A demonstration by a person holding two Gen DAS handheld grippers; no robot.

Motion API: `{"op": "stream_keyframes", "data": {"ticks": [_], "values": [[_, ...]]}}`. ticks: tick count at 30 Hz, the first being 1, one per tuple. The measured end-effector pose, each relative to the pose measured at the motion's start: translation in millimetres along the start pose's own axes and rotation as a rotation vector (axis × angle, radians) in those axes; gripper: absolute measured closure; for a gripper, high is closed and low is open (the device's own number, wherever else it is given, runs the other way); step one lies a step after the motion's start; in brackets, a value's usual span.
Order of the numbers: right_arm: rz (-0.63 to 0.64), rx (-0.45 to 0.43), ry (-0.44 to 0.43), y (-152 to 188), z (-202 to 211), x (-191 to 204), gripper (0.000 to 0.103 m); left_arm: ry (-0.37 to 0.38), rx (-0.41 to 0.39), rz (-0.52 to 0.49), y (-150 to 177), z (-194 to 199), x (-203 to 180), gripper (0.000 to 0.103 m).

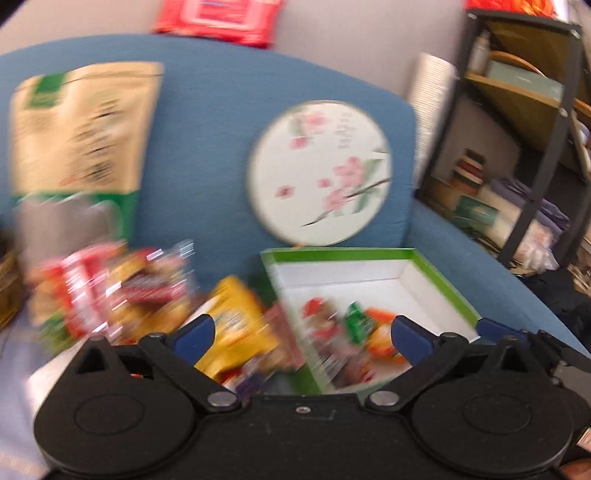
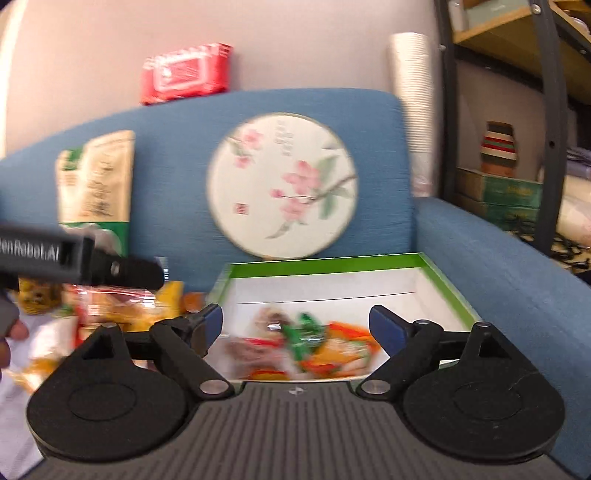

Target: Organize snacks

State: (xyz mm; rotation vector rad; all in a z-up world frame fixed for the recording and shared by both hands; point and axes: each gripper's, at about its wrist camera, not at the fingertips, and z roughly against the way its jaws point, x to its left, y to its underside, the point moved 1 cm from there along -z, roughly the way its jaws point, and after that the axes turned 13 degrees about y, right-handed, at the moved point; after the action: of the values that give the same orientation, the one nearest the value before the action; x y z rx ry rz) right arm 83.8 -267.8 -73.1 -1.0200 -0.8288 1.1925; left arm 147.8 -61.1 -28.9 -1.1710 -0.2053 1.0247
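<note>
A green-rimmed white box (image 1: pixel 439 280) (image 2: pixel 447 284) sits on the blue sofa seat with several snack packets (image 1: pixel 351 325) (image 2: pixel 306 343) inside. A blurred pile of loose snacks (image 1: pixel 122 295) (image 2: pixel 110 306) lies left of the box, a yellow packet (image 1: pixel 236 325) nearest it. My left gripper (image 1: pixel 303 332) hovers open over the box's left wall and the yellow packet, nothing held. My right gripper (image 2: pixel 295 325) is open above the box's contents, nothing between its fingers. In the right wrist view the left gripper's body (image 2: pixel 74 262) crosses the left edge.
A tall tan and green pouch (image 1: pixel 81 133) (image 2: pixel 96 181) leans on the sofa back (image 1: pixel 207 110). A round flowered fan (image 1: pixel 321 173) (image 2: pixel 284 184) stands behind the box. A red wipes pack (image 1: pixel 218 18) (image 2: pixel 188 72) lies on top. A shelf (image 1: pixel 524 140) stands right, a paper cup stack (image 2: pixel 413 110) beside it.
</note>
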Motion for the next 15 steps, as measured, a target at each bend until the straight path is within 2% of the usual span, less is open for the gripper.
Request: {"op": "stream_keyframes", "data": {"ticks": [4,7,10,15], "values": [[0.005,0.044,-0.084,13,13,24,0.000,-0.083,-0.014,0.069,23,40,32,0.000],[0.016,0.116,-0.142,30,8,45,0.000,-0.136,-0.015,0.127,37,62,57,0.000],[0.039,0.182,-0.189,41,-3,69,0.000,-0.163,-0.018,0.176,43,75,79,0.000],[0.071,0.187,-0.197,43,-26,106,0.000,-0.183,-0.043,0.199,40,87,103,0.000]]}}
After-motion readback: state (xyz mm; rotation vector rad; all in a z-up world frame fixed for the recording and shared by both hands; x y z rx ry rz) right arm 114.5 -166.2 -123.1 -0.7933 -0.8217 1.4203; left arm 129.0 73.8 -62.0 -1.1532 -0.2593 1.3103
